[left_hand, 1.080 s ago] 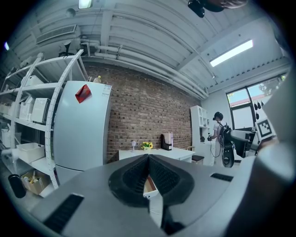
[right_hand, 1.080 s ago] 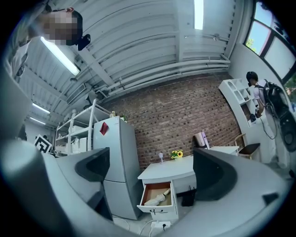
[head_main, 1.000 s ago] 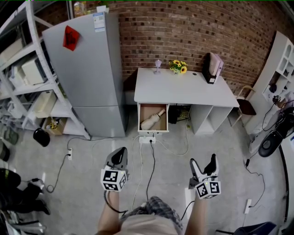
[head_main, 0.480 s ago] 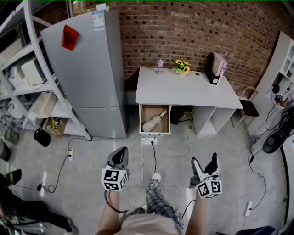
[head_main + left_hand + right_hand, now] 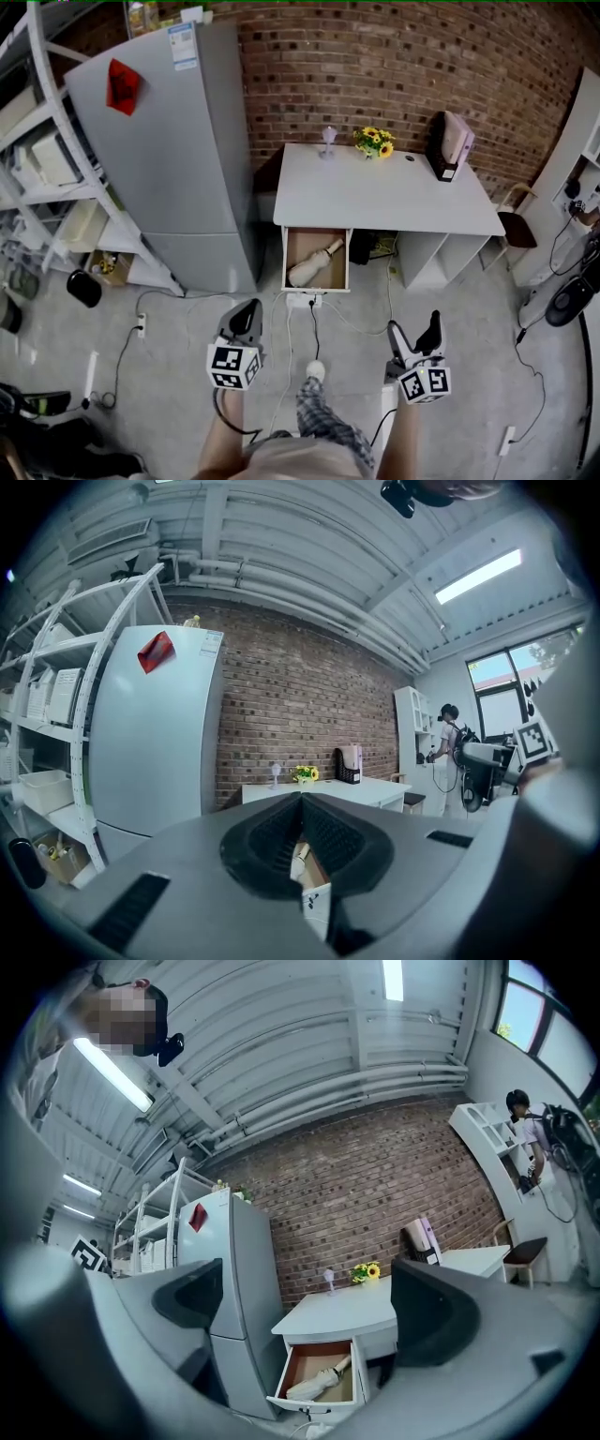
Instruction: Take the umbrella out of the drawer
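While you stand well back from the white desk (image 5: 384,197), which lies at 12 o'clock in the head view, neither gripper is near the task item.

Left gripper (image 5: 248,311): clenched. Its own view shows the jaws pressed together at the tips with nothing held between them.

Right gripper (image 5: 415,330): released, jaws spread wide and empty. Its view shows only the far-off drawer in the gap between them.

Both grippers point toward 12 o'clock, the left at your 11 and the right at your 1.

Drawer (image 5: 317,286): pulled open under the left end of the desk top, with its wooden interior exposed.

Umbrella (image 5: 314,263): pale and folded, lying inside the drawer on a diagonal. Its thicker body points toward 7 o'clock and its narrow end toward 1 o'clock. It is well apart from both grippers.

Surroundings:
- A grey fridge (image 5: 178,159) stands at 10 o'clock, just beside the desk, with a red tag (image 5: 120,82) on its door.
- White shelving (image 5: 56,169) stands at 9 o'clock.
- A brick wall (image 5: 375,66) runs behind the desk.
- Yellow flowers (image 5: 373,141) sit at the desk's far edge.
- A power strip (image 5: 302,300) lies on the floor (image 5: 169,375) just in front of the drawer, with cables (image 5: 309,342) trailing from it toward you.
- Your shoe (image 5: 316,371) shows between the two grippers.
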